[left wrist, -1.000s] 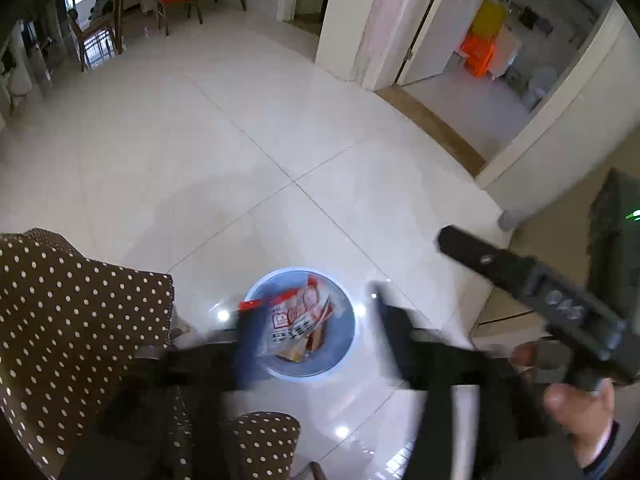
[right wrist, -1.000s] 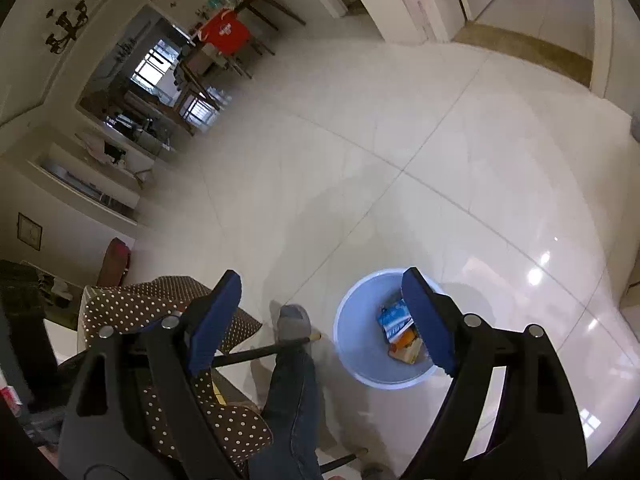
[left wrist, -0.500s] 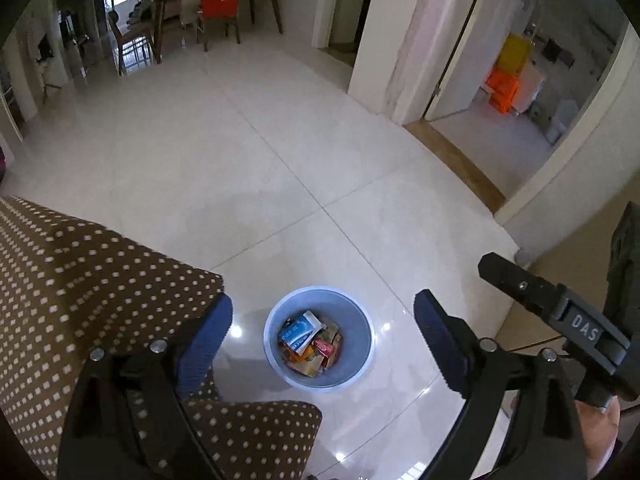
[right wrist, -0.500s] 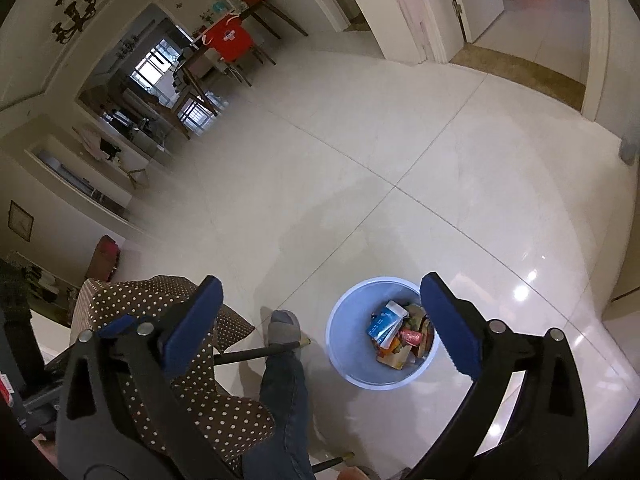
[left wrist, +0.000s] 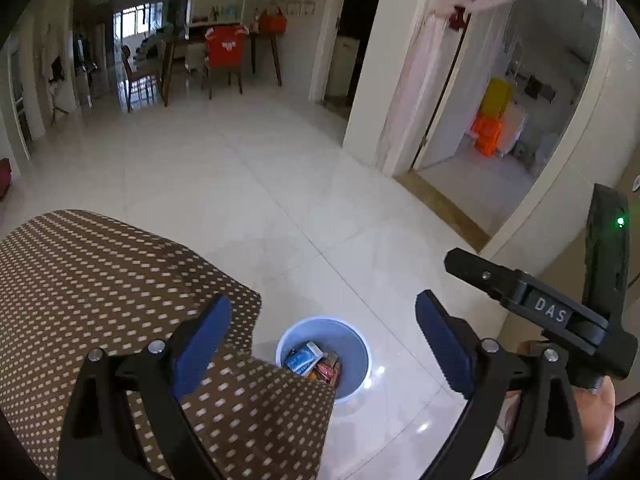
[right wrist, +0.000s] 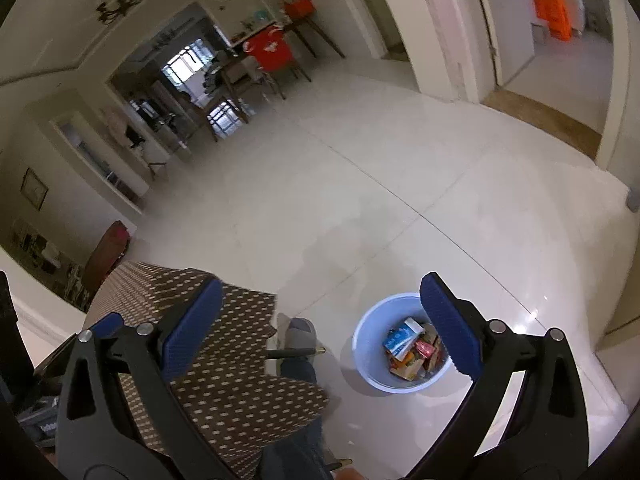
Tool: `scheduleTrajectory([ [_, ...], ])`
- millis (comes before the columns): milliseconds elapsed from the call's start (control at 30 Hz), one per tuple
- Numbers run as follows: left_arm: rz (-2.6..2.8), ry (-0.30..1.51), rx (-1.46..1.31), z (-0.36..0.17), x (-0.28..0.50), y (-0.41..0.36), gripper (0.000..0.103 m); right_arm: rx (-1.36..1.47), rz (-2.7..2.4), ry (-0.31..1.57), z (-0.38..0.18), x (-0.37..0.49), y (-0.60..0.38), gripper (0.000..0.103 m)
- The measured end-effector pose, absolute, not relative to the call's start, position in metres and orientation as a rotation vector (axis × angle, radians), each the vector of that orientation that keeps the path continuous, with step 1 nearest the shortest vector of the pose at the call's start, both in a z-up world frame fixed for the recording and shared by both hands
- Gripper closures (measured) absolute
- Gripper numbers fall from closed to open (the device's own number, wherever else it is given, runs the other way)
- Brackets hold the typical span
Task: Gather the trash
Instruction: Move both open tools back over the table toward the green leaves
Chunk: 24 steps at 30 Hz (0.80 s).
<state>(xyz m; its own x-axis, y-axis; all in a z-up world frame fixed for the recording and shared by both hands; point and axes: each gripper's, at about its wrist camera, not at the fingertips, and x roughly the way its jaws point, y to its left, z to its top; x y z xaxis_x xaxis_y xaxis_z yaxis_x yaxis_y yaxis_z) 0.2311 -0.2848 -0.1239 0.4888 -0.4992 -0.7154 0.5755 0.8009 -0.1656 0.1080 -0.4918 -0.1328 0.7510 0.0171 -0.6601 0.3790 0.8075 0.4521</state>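
Note:
A light blue bin stands on the white tiled floor and holds several wrappers and small cartons. My left gripper hangs well above it, blue pads wide open, nothing between them. In the right wrist view the same bin with its trash sits low on the right, partly behind the right pad. My right gripper is also open and empty, high over the floor. The right gripper's black frame and the hand holding it show at the left view's right edge.
A brown polka-dot seat cushion lies just left of the bin and covers part of its rim. A person's jeans leg and grey slipper stand between cushion and bin. A dining table with chairs is far back. A doorway opens at right.
A red and white wrapper at the left gripper's pads over the bin is gone from them. Both grippers opened wider and rose, so the bin looks smaller and lower.

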Motion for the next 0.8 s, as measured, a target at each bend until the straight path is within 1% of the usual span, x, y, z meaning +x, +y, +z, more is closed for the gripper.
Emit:
scheduleTrajectory([
  [300, -0.594, 0.723, 0.01, -0.091, 0.205, -0.198, 0.009, 0.488, -0.105, 0.68, -0.091, 0.124, -0.411, 0.006],
  [800, -0.336, 0.62, -0.106, -0.076, 0.197, -0.023, 0.009, 0.317, 0.117, 0.711, -0.069, 0.171, -0.257, 0.006],
])
